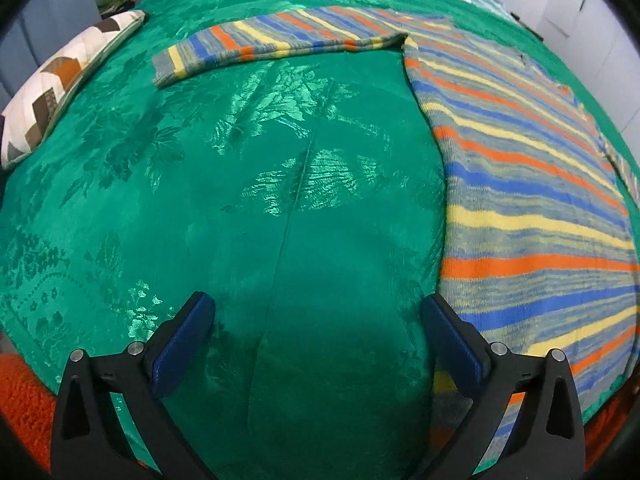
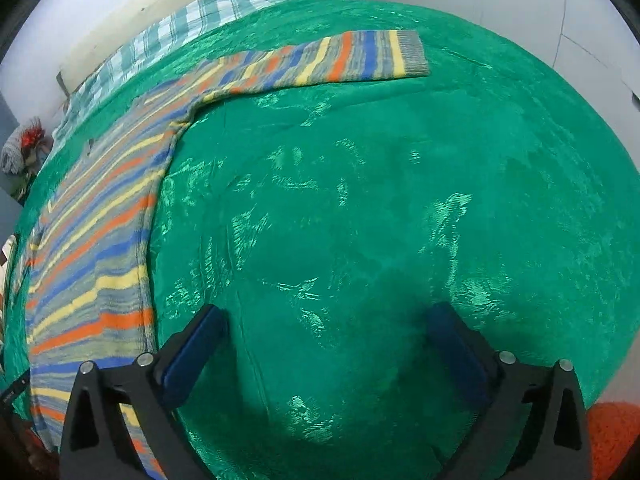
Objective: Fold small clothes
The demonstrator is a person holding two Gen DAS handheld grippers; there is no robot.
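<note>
1. Striped sweater [image 1: 532, 216] lies flat on the green bedspread [image 1: 240, 200]; in the left wrist view its body fills the 3 o'clock side, and one sleeve [image 1: 280, 46] stretches across the top toward 11 o'clock.
2. In the right wrist view the same sweater [image 2: 96, 240] runs along the 9 o'clock side, with its other sleeve [image 2: 320, 62] reaching toward 1 o'clock and ending in a grey cuff [image 2: 414, 52].
3. The left gripper [image 1: 318, 312] is spread wide with nothing between its blue pads; only bare bedspread shows in the gap.
4. Its finger on the 4 o'clock side [image 1: 452, 344] sits over the sweater's side edge near the hem; whether it touches the knit cannot be told.
5. The right gripper [image 2: 328, 322] is also released, jaws wide apart over bare green cloth [image 2: 380, 220], gripping nothing.
6. Its finger on the 8 o'clock side [image 2: 192, 354] is just beside the sweater's edge.
7. A patterned cushion [image 1: 60, 84] lies at 10 o'clock in the left wrist view, on the bedspread's edge.
8. A checked cloth [image 2: 168, 32] lies beyond the sweater at 11 o'clock in the right wrist view.
9. Orange fabric [image 1: 20, 400] shows under the bedspread at 8 o'clock in the left wrist view.
</note>
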